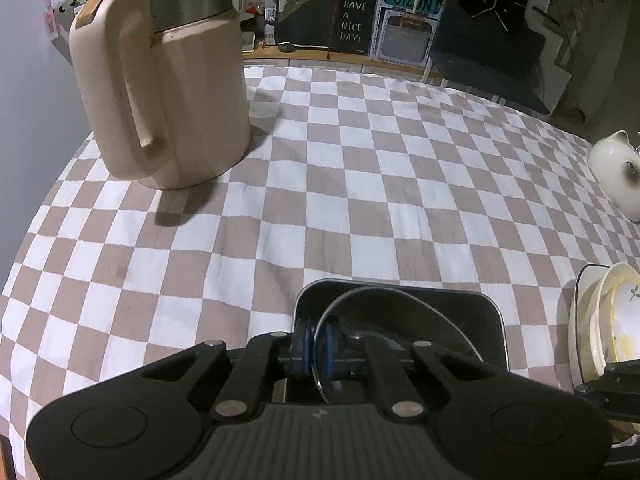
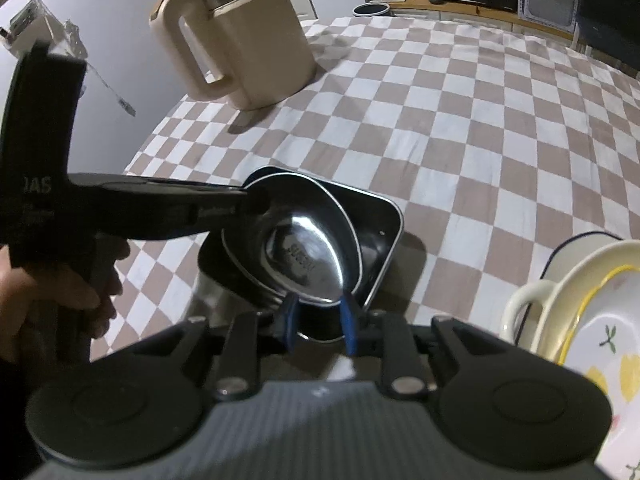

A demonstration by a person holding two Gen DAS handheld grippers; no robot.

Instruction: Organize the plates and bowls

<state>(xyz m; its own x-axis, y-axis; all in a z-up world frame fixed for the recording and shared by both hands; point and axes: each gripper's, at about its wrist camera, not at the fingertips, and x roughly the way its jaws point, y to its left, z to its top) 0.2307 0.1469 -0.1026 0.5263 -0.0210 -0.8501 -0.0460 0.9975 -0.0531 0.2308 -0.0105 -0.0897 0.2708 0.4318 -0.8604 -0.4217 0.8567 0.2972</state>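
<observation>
We see a round steel bowl (image 2: pixel 304 248) tilted inside a dark square tray (image 2: pixel 384 216) that rests on the checkered tablecloth (image 2: pixel 460 128). The bowl's far-left rim is raised and its near rim dips toward the tray floor, so its open face turns toward the right wrist camera.

The left gripper (image 1: pixel 316 350) is clenched on the bowl's rim: in its own view the blue pads (image 1: pixel 301 350) press either side of the thin steel edge, and in the right wrist view the same tool reaches in from the left to the bowl's upper-left rim. The right gripper (image 2: pixel 318 322) stands released, its blue fingertips (image 2: pixel 289 320) apart and straddling the bowl's near rim without, as far as we can tell, pinching it.

We judge that the bowl lies directly ahead of both tools, gripped at one side and bracketed at the opposite side; the line between the two contact points runs across the bowl from upper left to lower right. The left hand alone bears it, so settling or lifting the bowl turns on that grip.

Just right of the tray stands a stack of cream dishes (image 2: pixel 568 320), the uppermost with a yellow rim and leaf print. Well apart, at far left, sits a beige kettle (image 2: pixel 240 40).
</observation>
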